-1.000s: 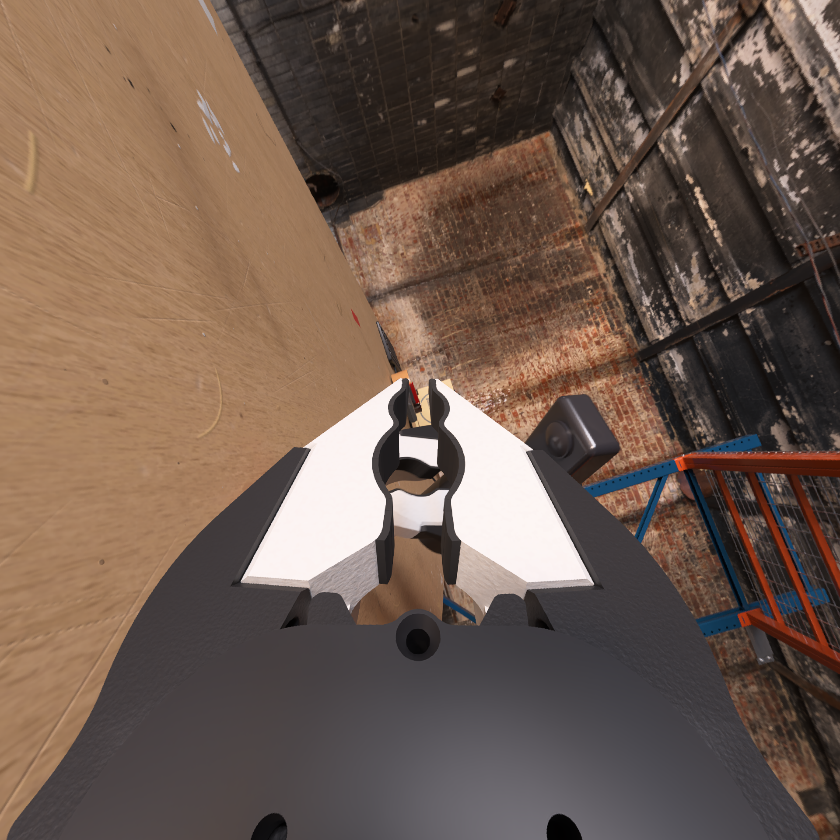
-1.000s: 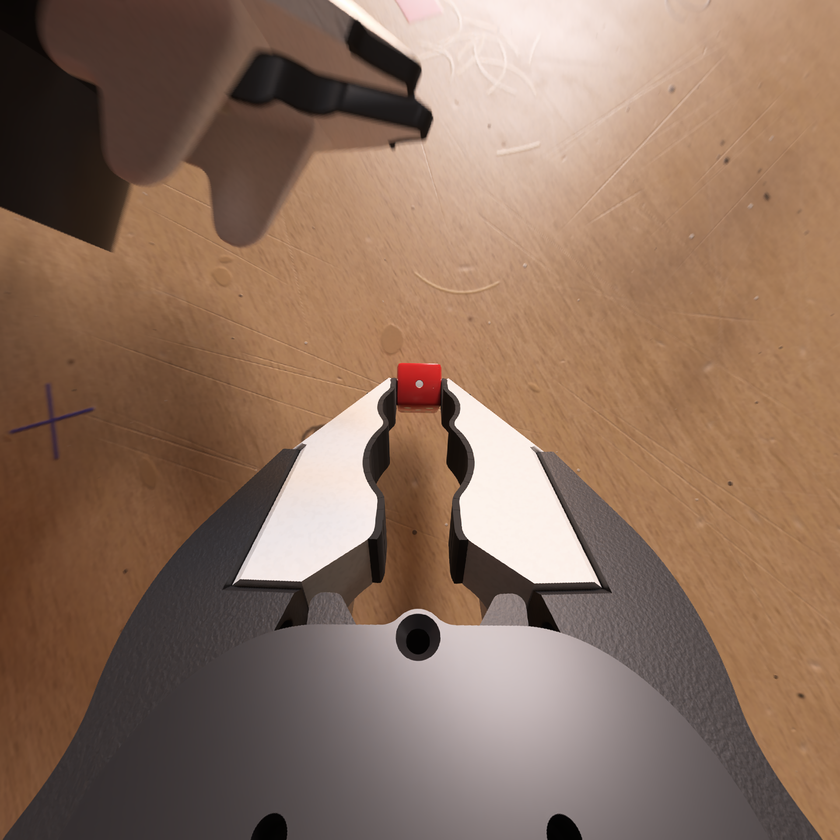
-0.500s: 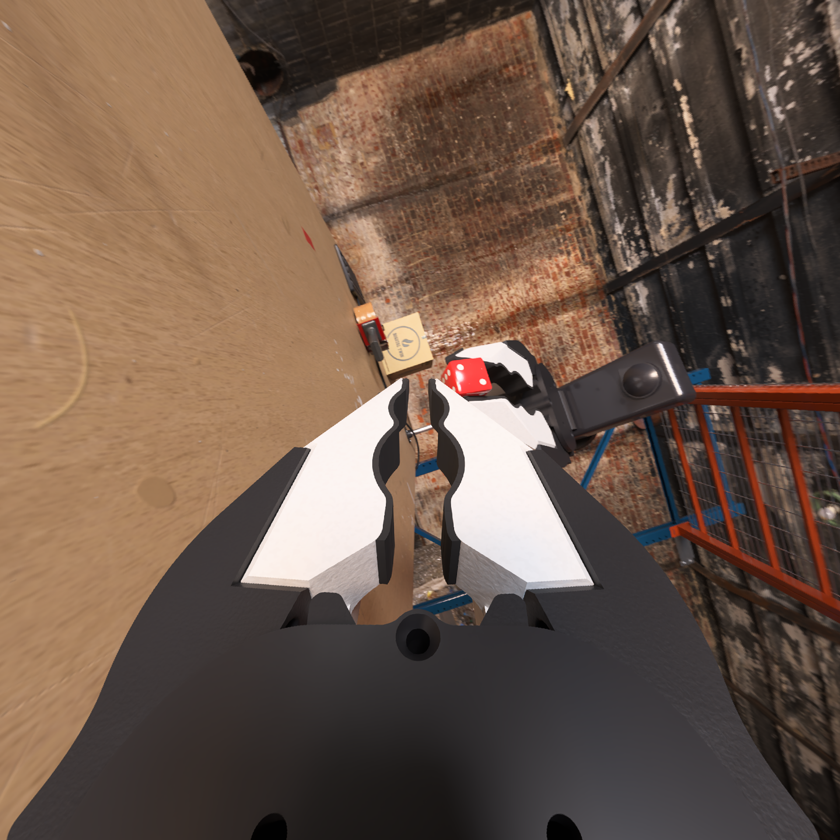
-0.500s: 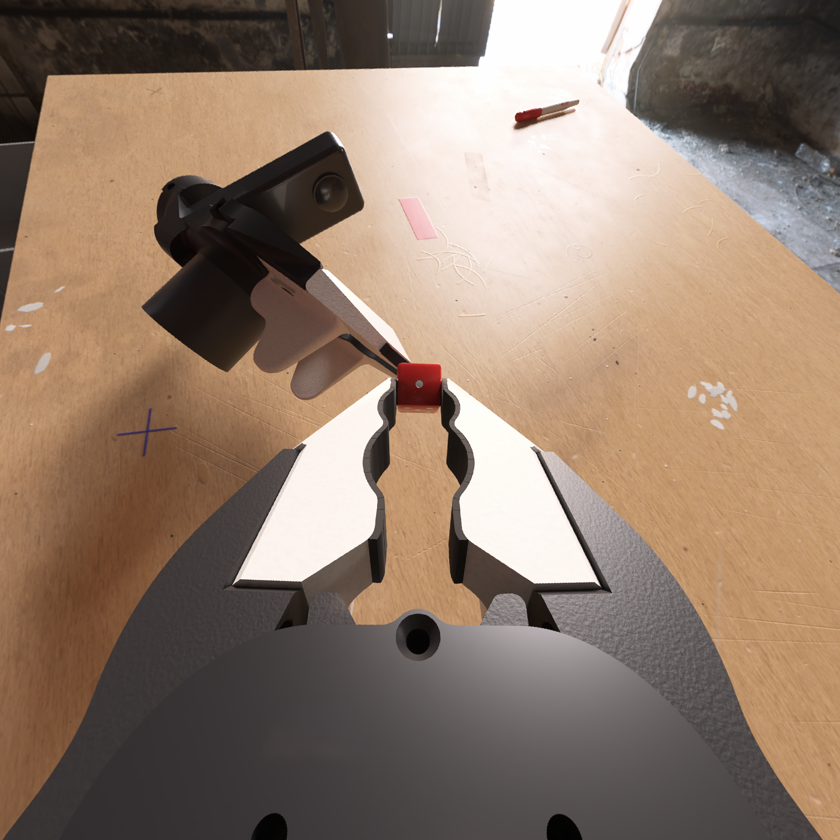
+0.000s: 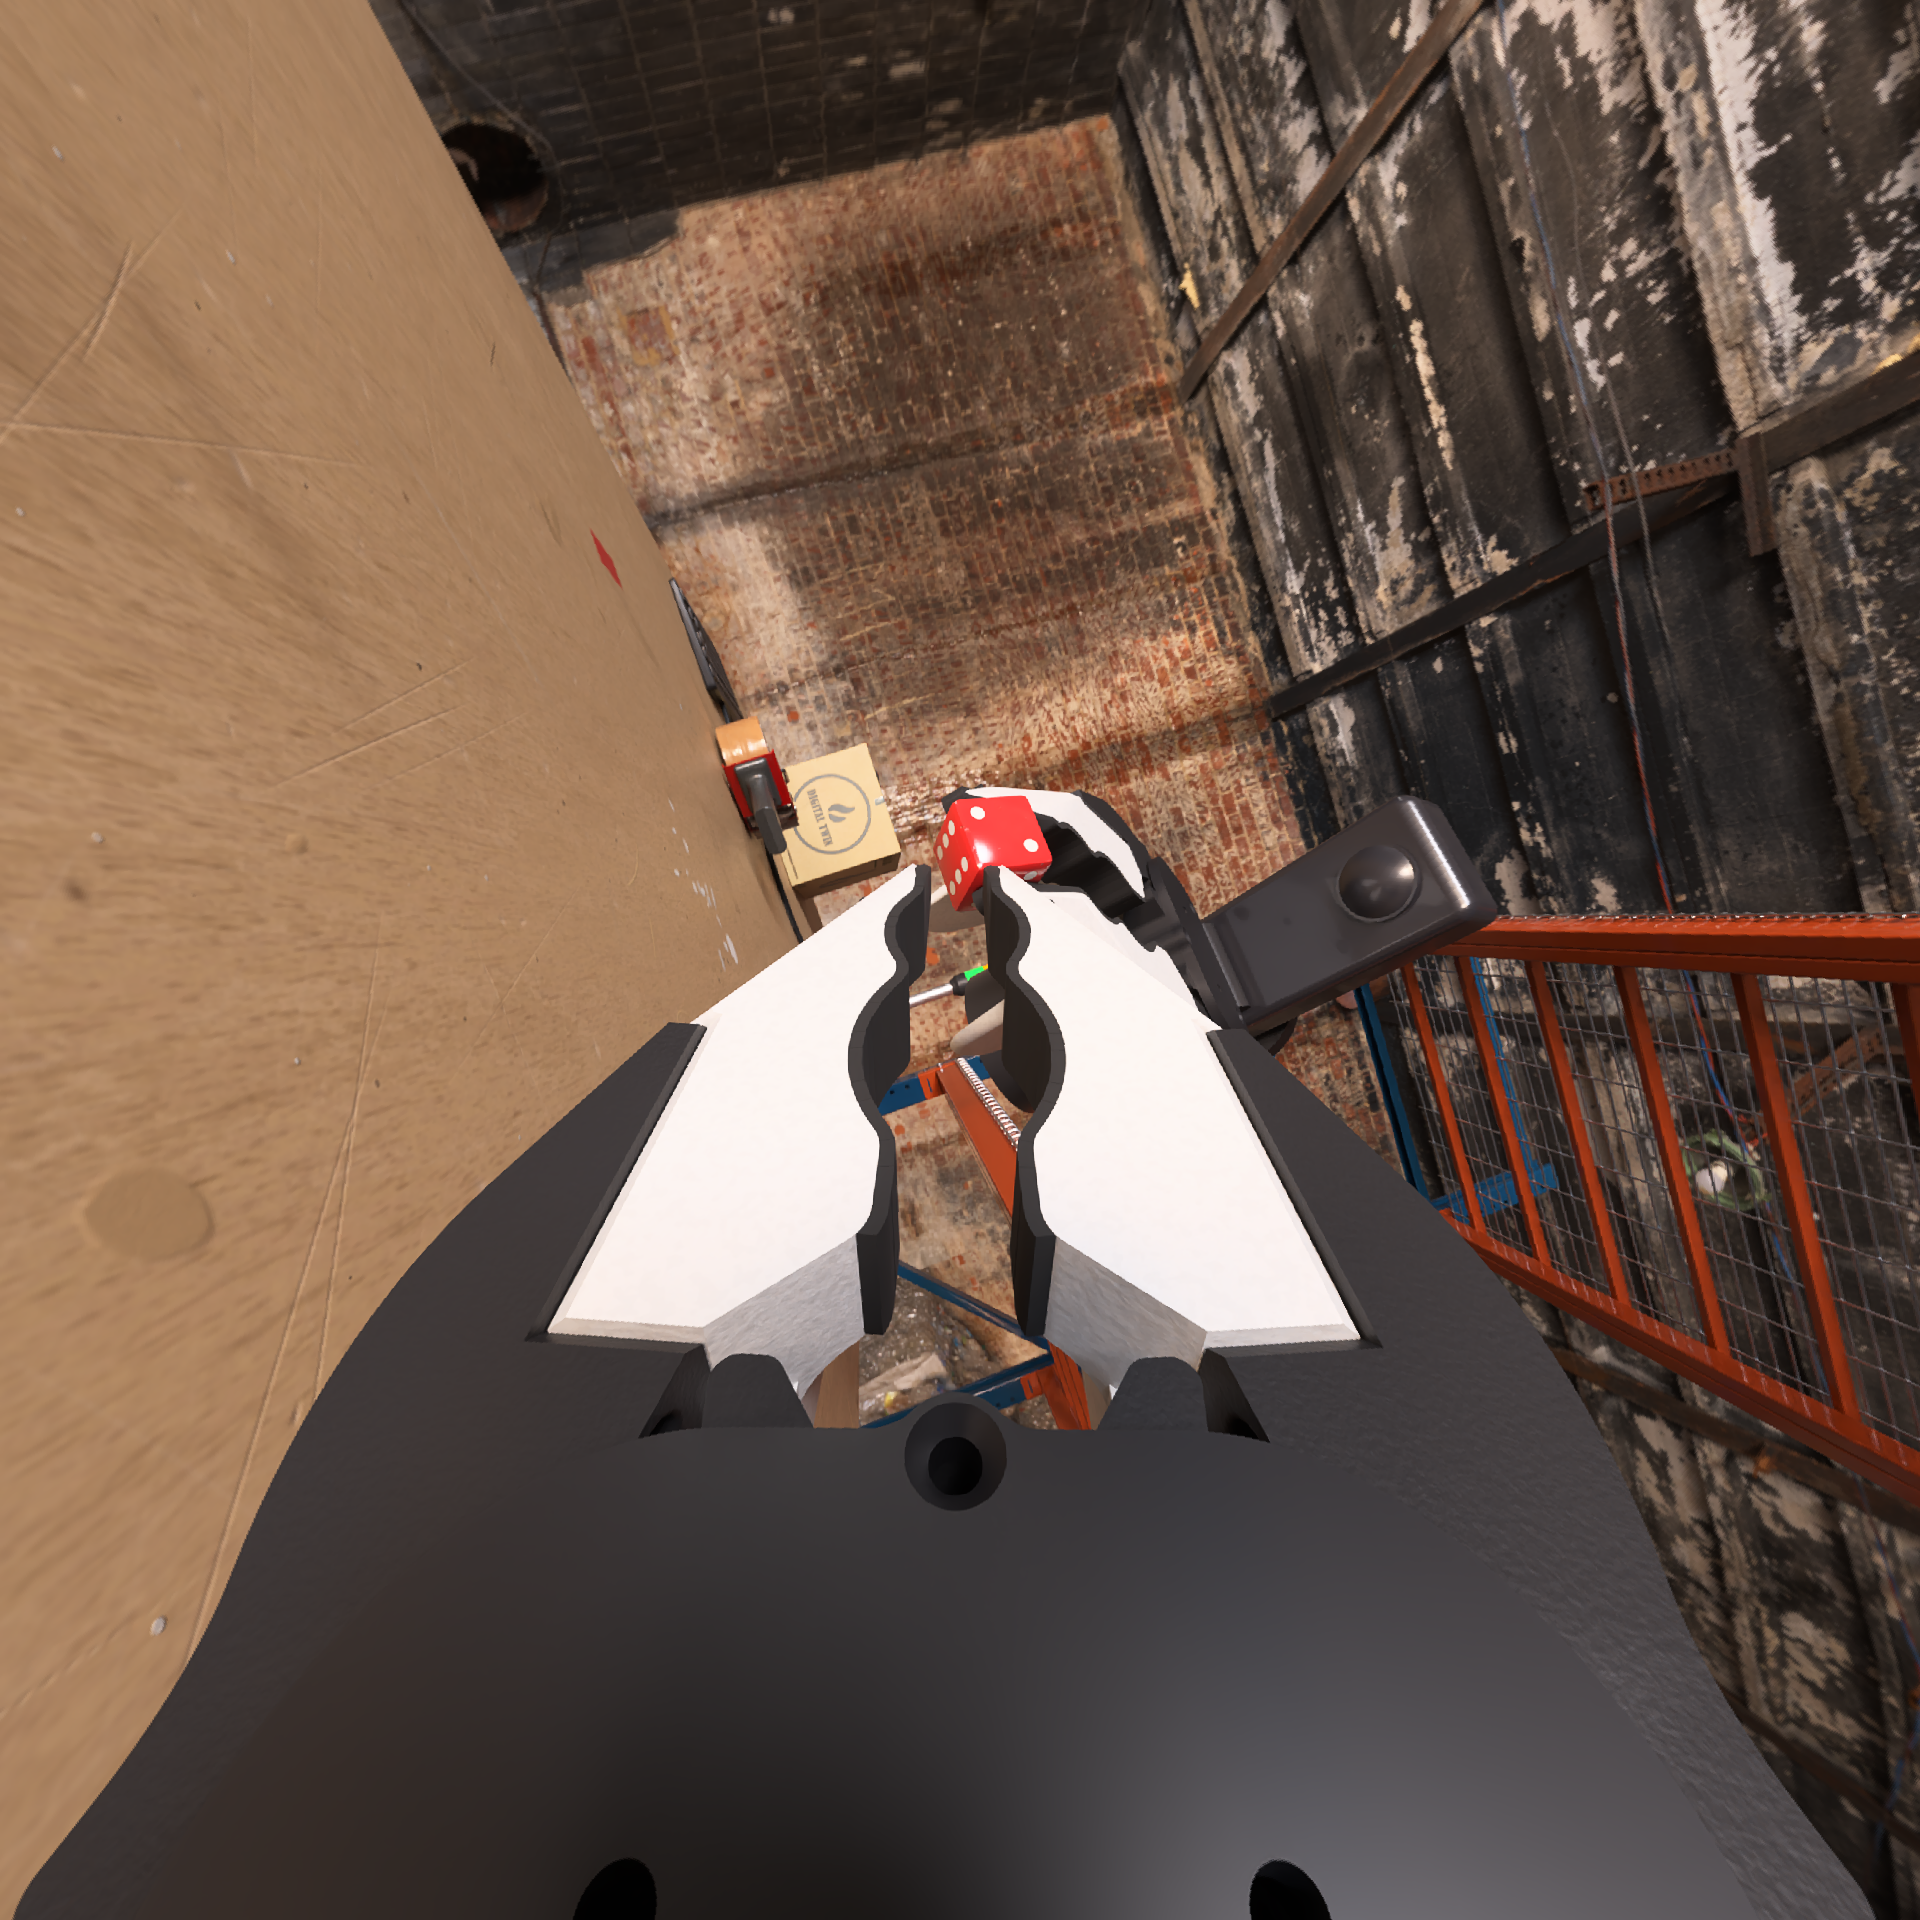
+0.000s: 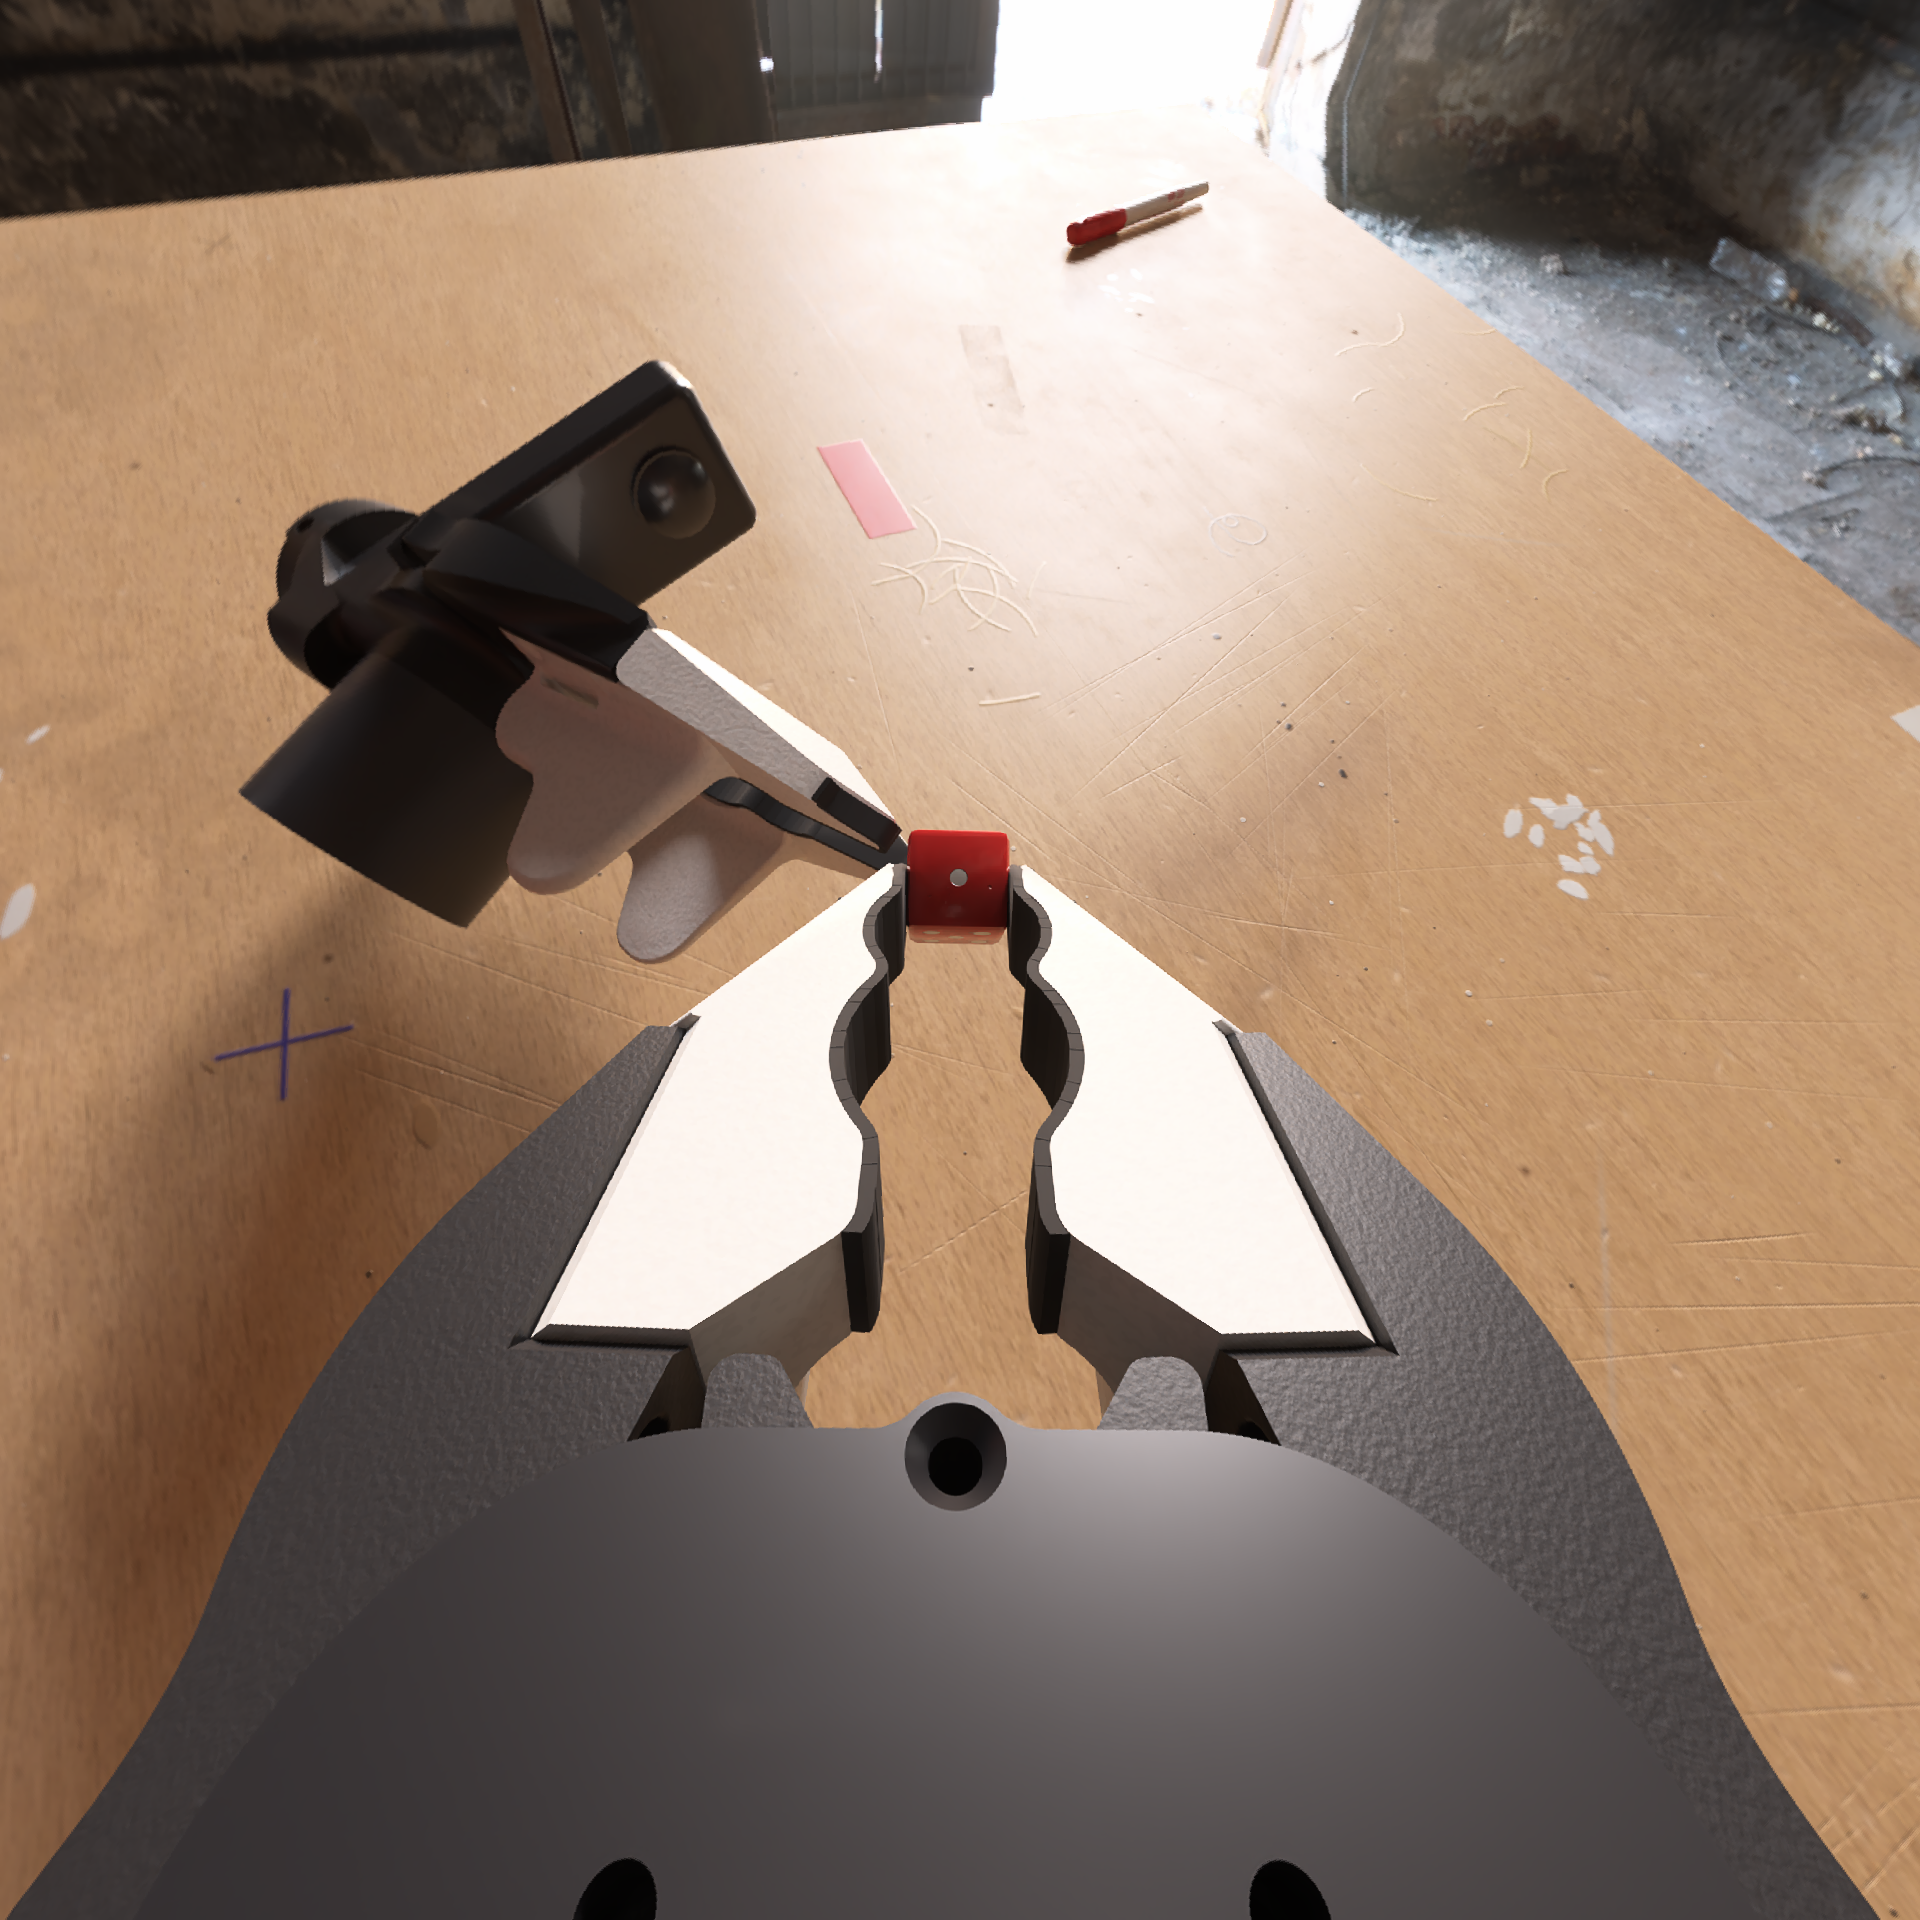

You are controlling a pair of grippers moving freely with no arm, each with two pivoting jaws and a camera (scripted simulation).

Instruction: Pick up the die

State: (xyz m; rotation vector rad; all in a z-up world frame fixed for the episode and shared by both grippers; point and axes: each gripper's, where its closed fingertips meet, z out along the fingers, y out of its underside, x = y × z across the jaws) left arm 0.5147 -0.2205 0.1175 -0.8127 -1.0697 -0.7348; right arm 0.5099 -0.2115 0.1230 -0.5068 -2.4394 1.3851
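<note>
So we see the right gripper (image 6: 957, 883) with its jaws clamped on the red die (image 6: 957, 881), pinched at the very tips and lifted clear of the desk (image 6: 1351, 1039). Left gripper (image 5: 954, 883) has its jaws at a narrow gap, empty, tips just beside the die (image 5: 987, 847); touching or not, we cannot tell. In the right wrist view the left gripper (image 6: 878, 844) comes in from the left. Farther out on the desk: a pink strip (image 6: 864, 488), a red marker (image 6: 1135, 213), a blue cross mark (image 6: 283, 1042), white flecks (image 6: 1558, 842).
</note>
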